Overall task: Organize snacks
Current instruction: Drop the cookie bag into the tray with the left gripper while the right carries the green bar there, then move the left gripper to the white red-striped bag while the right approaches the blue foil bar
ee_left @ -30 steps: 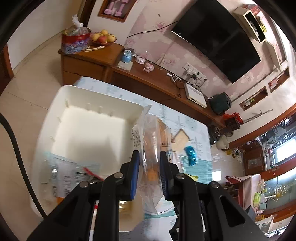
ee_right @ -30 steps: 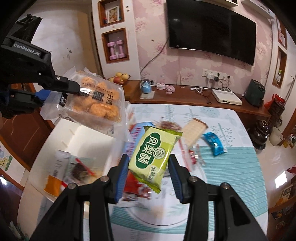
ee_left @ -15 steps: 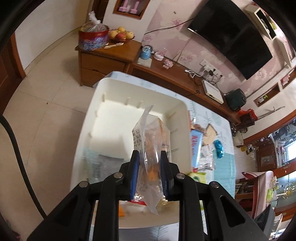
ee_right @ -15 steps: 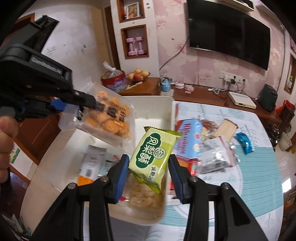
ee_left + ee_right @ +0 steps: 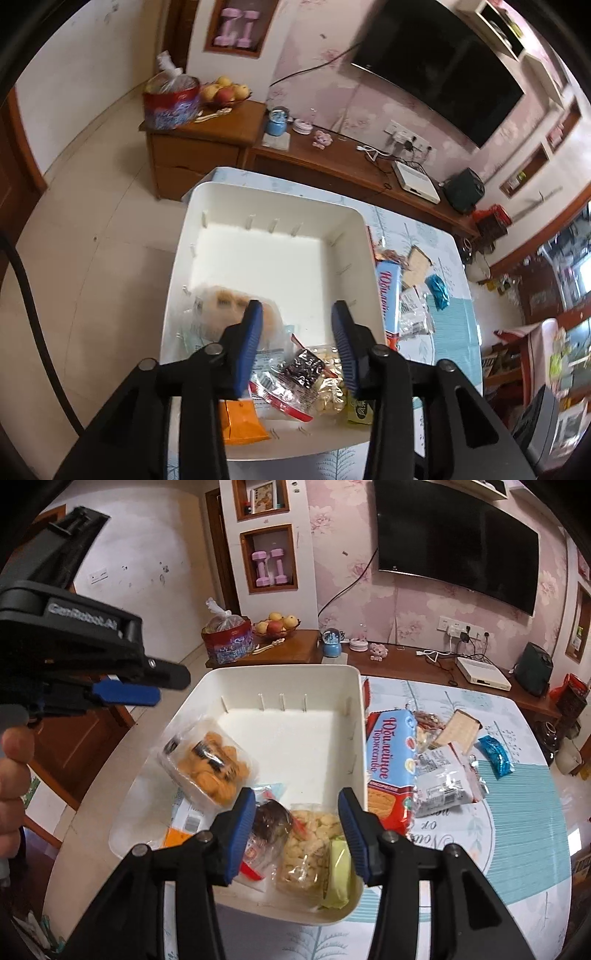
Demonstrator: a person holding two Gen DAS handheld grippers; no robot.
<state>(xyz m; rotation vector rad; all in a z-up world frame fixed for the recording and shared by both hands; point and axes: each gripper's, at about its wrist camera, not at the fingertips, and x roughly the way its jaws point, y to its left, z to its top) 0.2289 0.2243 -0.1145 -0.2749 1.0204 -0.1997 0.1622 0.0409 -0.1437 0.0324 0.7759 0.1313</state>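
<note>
The left hand-held gripper tilts steeply downward, its blue-padded jaws apart with nothing pinched between them; they have just been opening. The right hand-held gripper also angles downward, its jaws spread and having just been opening slightly, with nothing clamped between the pads. In the right wrist view the left hand-held gripper sits up and to the left, and the person's fingers curl around its handle at the frame edge.

Round table, patterned cloth: white bin, blue biscuit pack, silver packet, blue wrapper.
</note>
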